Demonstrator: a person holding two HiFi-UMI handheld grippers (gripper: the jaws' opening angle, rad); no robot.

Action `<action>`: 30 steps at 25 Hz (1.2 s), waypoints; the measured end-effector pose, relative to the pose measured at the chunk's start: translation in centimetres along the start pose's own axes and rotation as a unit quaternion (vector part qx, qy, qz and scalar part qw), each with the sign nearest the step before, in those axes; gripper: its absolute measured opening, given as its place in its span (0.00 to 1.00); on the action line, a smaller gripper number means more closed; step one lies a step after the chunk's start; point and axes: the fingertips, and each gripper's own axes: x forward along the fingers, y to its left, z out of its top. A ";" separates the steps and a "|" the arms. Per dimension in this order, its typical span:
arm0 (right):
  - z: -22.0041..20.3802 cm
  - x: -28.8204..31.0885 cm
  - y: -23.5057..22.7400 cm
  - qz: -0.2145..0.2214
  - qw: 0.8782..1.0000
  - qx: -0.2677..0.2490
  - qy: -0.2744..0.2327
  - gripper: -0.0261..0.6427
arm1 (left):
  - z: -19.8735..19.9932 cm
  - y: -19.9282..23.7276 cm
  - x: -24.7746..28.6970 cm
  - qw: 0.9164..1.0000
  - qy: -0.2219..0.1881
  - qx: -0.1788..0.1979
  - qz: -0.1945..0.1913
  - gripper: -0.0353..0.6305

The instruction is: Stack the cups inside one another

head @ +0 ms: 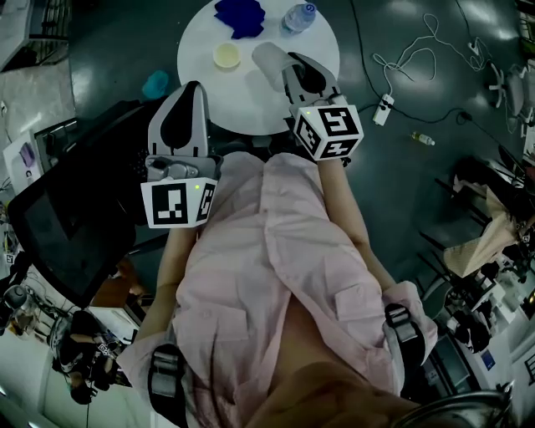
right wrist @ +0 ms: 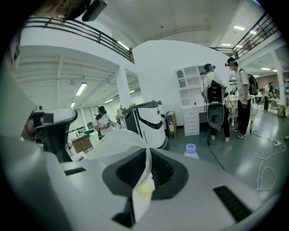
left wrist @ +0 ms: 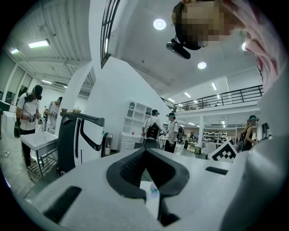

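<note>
Over the round white table (head: 251,104), the right gripper (head: 290,63) pinches the rim of a thin see-through plastic cup (head: 267,62), near the small yellow cup (head: 226,56) standing there. Both look light and bendy, so hold the rims softly. The left gripper (head: 190,90) is closed, with nothing in it

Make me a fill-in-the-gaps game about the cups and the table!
1. The clear cup is held by the ___ gripper.
2. The yellow cup stands on a round table coloured ___.
3. Next to the bottle lies a ___ cloth.
4. The left gripper holds ___.
Missing words: right, white, blue, nothing.
</note>
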 end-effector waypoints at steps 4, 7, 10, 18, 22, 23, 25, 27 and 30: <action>2.2 -1.6 0.4 0.001 0.999 0.008 -0.037 0.10 | 0.1 0.0 0.0 1.000 0.001 0.001 -0.003 0.08; 4.0 -3.1 0.5 0.001 0.997 0.018 -0.071 0.10 | 0.2 -0.1 0.1 1.000 0.001 0.003 -0.007 0.08; 5.3 -4.4 0.7 0.002 0.995 0.024 -0.098 0.10 | 0.2 -0.3 0.1 1.000 0.001 0.003 -0.011 0.08; 7.7 -8.1 0.0 -0.020 0.988 0.029 -0.153 0.10 | 0.1 -0.7 0.2 1.000 0.000 0.003 -0.022 0.08; 7.9 -10.1 -0.6 -0.037 0.982 0.046 -0.178 0.10 | -0.1 -1.2 0.2 1.000 -0.001 0.003 -0.019 0.08; 7.9 -10.6 -0.7 -0.038 0.981 0.050 -0.181 0.10 | -0.1 -1.5 0.2 1.000 -0.002 0.001 -0.017 0.08; 7.6 -11.5 -0.9 -0.038 0.980 0.057 -0.184 0.10 | -0.1 -2.1 0.2 1.000 -0.004 -0.004 -0.013 0.08; 7.2 -12.3 -1.3 -0.037 0.981 0.063 -0.182 0.10 | 0.0 -3.0 0.3 1.000 -0.006 -0.005 -0.010 0.08; 6.5 -13.5 -2.1 -0.037 0.981 0.073 -0.175 0.10 | 0.0 -4.7 0.3 1.000 -0.008 -0.013 -0.008 0.08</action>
